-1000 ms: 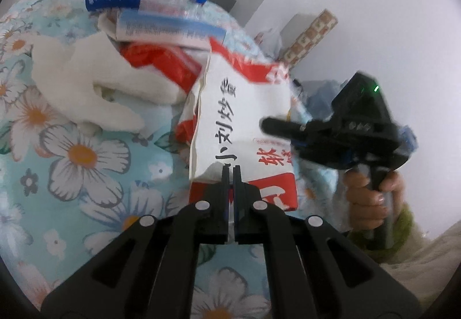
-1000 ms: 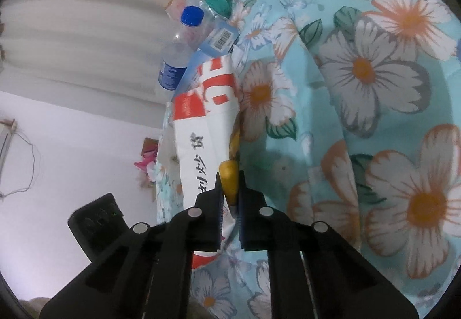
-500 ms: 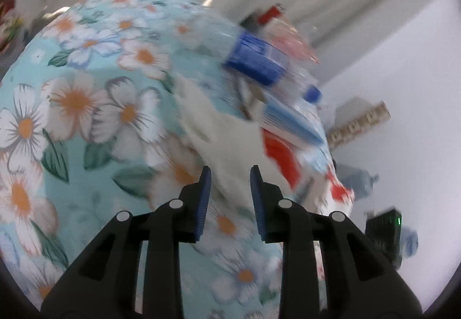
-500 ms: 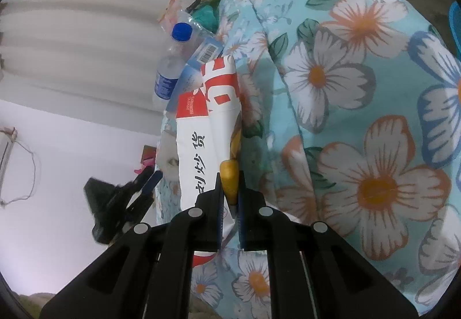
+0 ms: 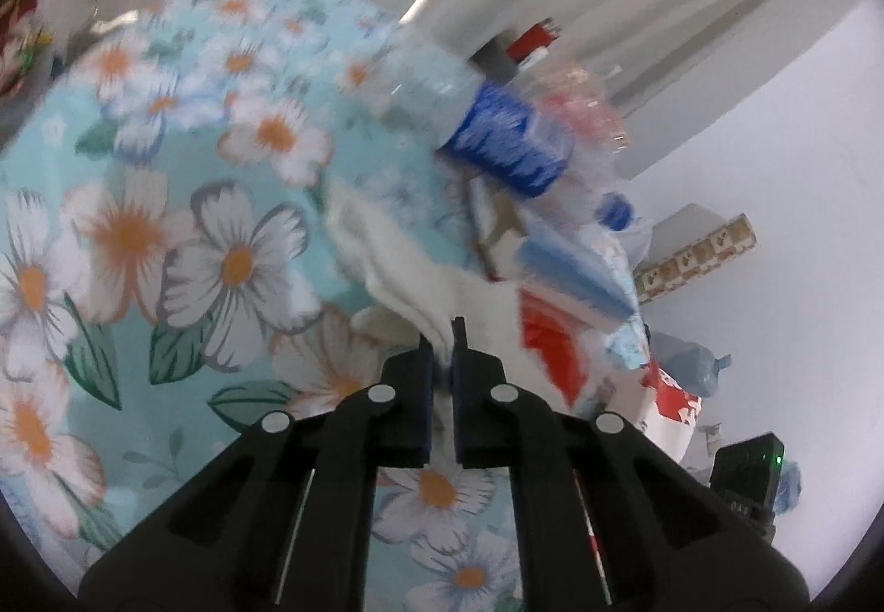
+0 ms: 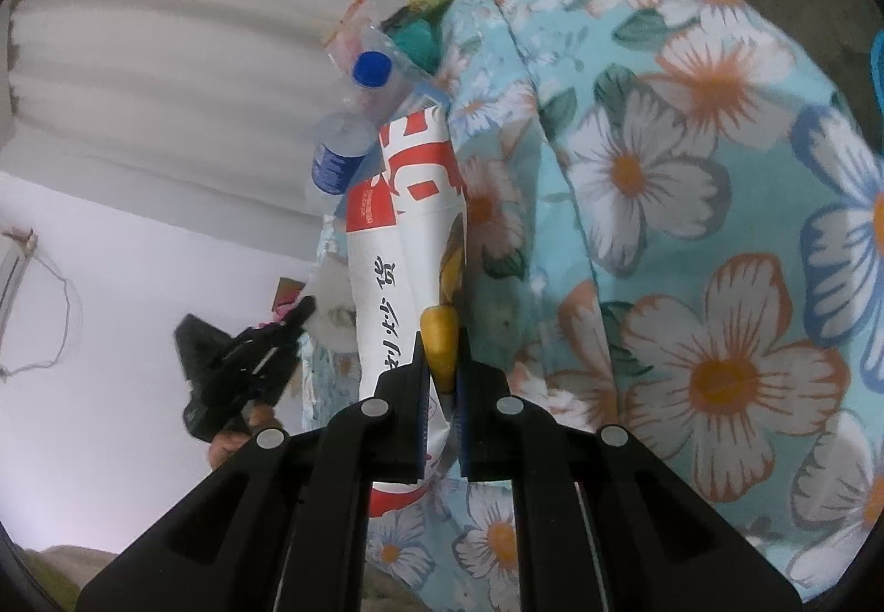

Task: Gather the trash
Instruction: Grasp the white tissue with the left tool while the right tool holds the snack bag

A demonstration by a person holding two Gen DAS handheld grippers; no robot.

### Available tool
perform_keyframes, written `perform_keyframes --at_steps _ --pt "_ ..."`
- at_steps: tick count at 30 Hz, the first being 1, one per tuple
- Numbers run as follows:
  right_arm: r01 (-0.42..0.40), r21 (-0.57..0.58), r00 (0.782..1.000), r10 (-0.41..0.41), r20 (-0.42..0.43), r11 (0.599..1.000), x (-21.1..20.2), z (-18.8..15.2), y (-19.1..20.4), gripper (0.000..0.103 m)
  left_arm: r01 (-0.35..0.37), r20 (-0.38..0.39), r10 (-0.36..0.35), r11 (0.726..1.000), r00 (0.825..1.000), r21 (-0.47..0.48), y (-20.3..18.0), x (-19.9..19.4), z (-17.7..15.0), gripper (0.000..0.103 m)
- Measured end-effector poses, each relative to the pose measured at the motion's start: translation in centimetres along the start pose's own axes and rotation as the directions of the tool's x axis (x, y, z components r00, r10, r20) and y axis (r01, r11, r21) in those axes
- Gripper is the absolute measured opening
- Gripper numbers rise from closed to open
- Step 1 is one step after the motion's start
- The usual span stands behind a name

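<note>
Left gripper (image 5: 442, 336) clenched on white tissue (image 5: 409, 275) — right gripper (image 6: 440, 347) grasping yellow peel (image 6: 439, 336) beside snack bag (image 6: 387, 280).

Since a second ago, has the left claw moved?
Yes. The left claw left the white snack bag and now pinches the white tissue, nearer the bottle.

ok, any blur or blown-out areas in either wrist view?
Left wrist: motion blur smears the blue-labelled clear plastic bottle and white crumpled tissue; the black gripper body stays sharp. Right wrist: sharp, text on the red-and-white paper bag is readable. Both: fisheye bending, bright near-washed-out wall.
</note>
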State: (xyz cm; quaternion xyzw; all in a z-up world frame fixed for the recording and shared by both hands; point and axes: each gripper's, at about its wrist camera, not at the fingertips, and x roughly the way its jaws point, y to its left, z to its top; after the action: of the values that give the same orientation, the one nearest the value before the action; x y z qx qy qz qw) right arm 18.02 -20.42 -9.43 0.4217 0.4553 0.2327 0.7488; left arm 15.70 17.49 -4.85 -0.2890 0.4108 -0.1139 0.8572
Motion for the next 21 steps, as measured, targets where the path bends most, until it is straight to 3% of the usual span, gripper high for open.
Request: perform_keyframes --at_steps 6,11,21 --pt "-0.007 -0.021 0.999 0.008 0.036 1.0 -1.5 0.2 0.7 0.008 0.069 0.071 -0.077 0.993 0.995 0.1 -3.6 -3.5 0.2 0.003" --pt "-0.004 -0.022 0.997 0.006 0.079 1.0 -2.8 0.3 1.0 0.008 0.121 0.108 -0.147 0.969 0.983 0.215 -7.4 -6.0 0.3 0.003" --pt "-0.043 -0.007 0.978 0.043 0.206 0.999 -7.5 -0.5 0.2 0.008 0.196 0.06 -0.237 0.901 0.97 0.388 -14.7 -6.4 0.1 0.003"
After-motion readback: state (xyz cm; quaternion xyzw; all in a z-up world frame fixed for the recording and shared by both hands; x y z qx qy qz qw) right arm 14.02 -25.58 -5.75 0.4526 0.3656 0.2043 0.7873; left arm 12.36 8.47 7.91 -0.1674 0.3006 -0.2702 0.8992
